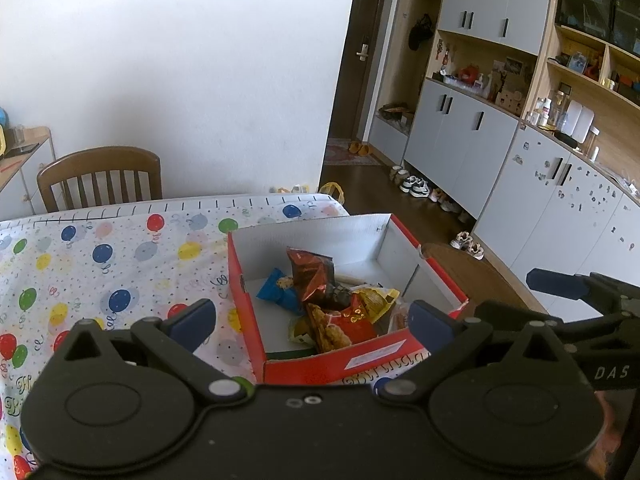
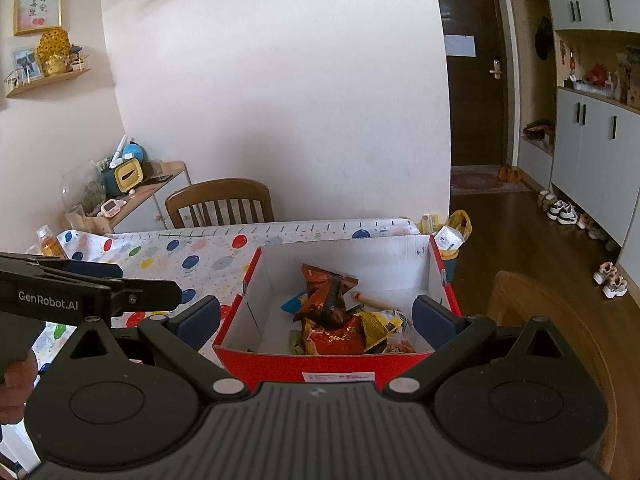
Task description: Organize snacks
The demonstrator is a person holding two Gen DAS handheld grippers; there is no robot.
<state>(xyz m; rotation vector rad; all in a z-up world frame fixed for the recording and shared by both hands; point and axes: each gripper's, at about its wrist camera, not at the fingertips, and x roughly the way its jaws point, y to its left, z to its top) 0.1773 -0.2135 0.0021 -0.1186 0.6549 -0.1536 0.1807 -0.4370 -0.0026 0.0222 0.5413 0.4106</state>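
Just ahead of both tongs, the red box [image 2: 340,364] sits on the balloon-print surface [image 1: 100,256], holding the snack packets [image 2: 340,320] in a loose pile. Left tongs [image 1: 310,318] and right tongs [image 2: 318,314] both stand wide, holding nothing, probably withdrawn above the near wall. The packets look crinkled: orange, yellow, blue, overlapping, unsorted.

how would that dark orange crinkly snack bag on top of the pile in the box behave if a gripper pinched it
The dark orange snack bag looks creased and puffed, so it would probably crumple and flex rather than stay stiff. Its foil looks glossy, so it may slip unless pinched at the top seam. It rests loosely on other packets in the red box, so lifting it likely disturbs them little.
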